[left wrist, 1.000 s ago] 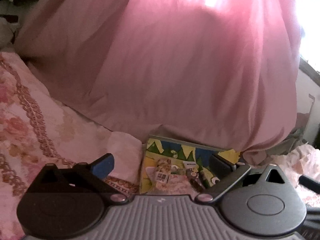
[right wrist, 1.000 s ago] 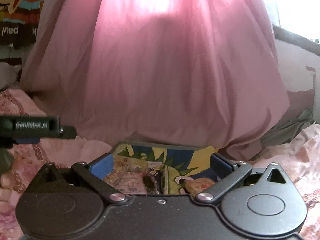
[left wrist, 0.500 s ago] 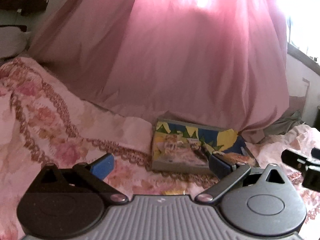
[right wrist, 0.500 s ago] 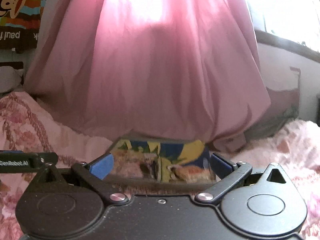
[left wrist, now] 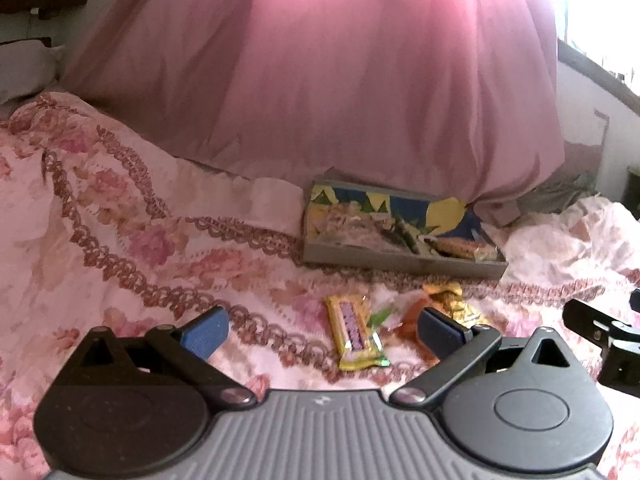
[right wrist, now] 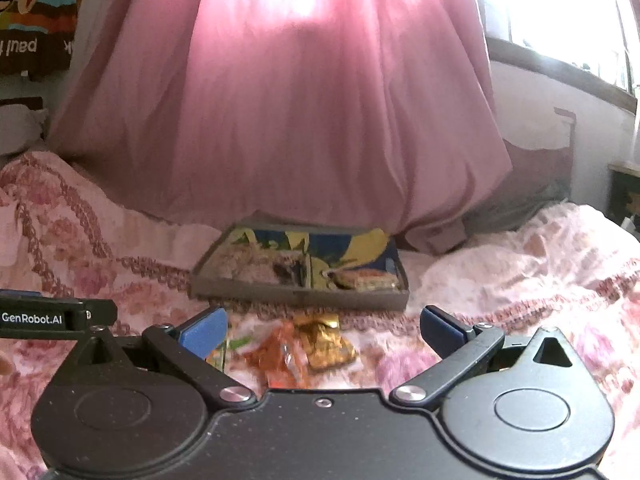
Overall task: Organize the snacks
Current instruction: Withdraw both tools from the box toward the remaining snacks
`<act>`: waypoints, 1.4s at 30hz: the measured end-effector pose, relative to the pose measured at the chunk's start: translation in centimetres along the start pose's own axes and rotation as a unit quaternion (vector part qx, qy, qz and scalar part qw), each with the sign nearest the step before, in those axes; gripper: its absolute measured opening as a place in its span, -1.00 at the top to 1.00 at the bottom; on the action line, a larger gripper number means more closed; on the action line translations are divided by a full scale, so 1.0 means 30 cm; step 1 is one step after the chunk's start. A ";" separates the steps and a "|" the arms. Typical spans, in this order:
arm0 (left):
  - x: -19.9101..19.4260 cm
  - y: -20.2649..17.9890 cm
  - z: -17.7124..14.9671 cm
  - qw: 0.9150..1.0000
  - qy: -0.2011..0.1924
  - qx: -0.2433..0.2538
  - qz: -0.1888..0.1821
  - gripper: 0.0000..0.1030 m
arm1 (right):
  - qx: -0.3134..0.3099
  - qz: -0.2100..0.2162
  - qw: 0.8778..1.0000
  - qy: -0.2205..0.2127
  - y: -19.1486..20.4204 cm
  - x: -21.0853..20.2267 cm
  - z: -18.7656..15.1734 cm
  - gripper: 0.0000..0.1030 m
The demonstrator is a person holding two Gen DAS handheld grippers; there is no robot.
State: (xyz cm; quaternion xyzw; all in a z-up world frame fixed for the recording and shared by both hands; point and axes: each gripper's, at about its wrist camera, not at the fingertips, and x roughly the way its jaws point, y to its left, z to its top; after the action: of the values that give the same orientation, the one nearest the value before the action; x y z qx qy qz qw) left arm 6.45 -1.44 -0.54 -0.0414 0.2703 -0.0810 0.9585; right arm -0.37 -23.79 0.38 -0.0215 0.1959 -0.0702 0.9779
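1. The left gripper (left wrist: 320,330) was spread wide and held nothing, low in its frame over the flowered bedspread (left wrist: 120,220).
2. The right gripper (right wrist: 320,326) was likewise spread and empty.
3. A yellow snack bar (left wrist: 354,332) lay between the left fingers at lower centre, with an orange wrapper (left wrist: 412,320) and a gold wrapper (left wrist: 450,300) just to its right.
4. The box (left wrist: 400,258), with snacks inside, sat at centre right, in front of the pink curtain (left wrist: 340,80).
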 end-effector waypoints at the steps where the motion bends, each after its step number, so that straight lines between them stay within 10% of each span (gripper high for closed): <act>1: -0.005 0.001 -0.010 1.000 0.003 0.001 0.003 -0.99 | -0.001 -0.001 1.000 0.002 0.002 -0.009 -0.007 -0.99; 20: -0.003 0.002 -0.073 0.998 0.062 0.013 0.025 -0.99 | 0.028 -0.029 0.995 0.096 -0.016 0.007 -0.097 -0.99; 42: 0.026 0.003 -0.073 0.995 0.091 0.004 0.029 -0.99 | 0.038 0.003 0.996 0.079 -0.005 0.015 -0.082 -0.99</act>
State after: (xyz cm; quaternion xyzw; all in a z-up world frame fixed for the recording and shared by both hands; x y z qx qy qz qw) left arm 5.98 -1.58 -2.81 -0.0220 0.3570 -0.0577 0.9321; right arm -0.94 -24.03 -2.04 0.0217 0.2697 -0.0756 0.9597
